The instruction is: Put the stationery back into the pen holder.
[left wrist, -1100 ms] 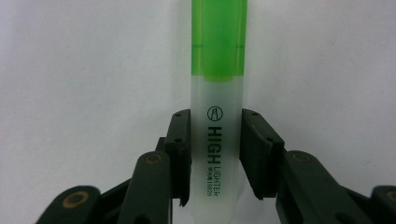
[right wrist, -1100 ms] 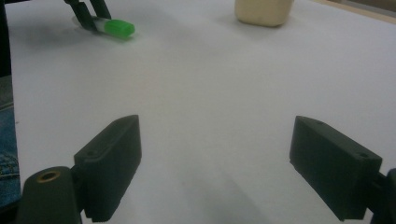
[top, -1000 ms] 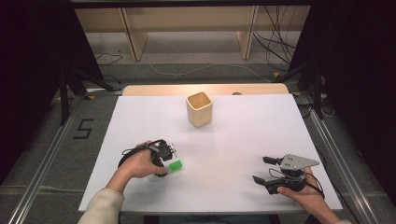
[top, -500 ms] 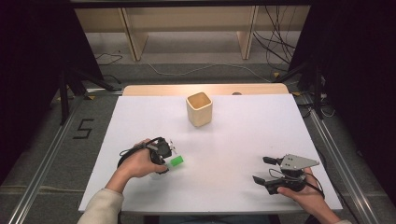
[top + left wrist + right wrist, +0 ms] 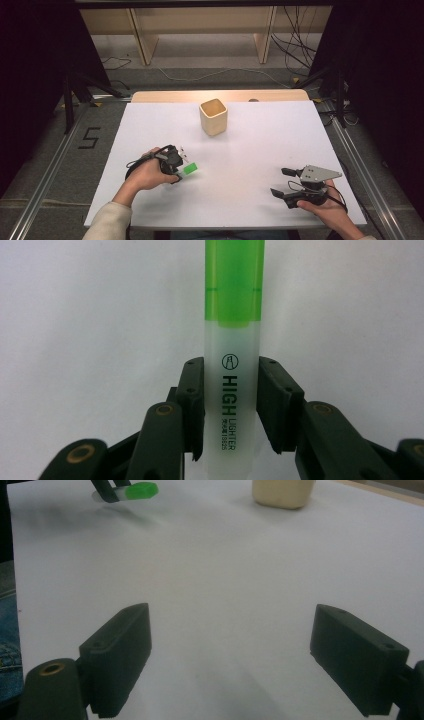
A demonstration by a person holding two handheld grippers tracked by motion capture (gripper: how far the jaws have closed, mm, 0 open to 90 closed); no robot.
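Behind highlighter (image 5: 190, 168), wooden cup (image 5: 214, 116), upright

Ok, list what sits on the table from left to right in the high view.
Left gripper → green highlighter clamped in it → beige cup, farther back → right gripper, jaws open.

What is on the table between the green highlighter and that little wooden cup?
Nothing: in the high view, bare white table separates the highlighter, clamped in the left gripper, from the cup.
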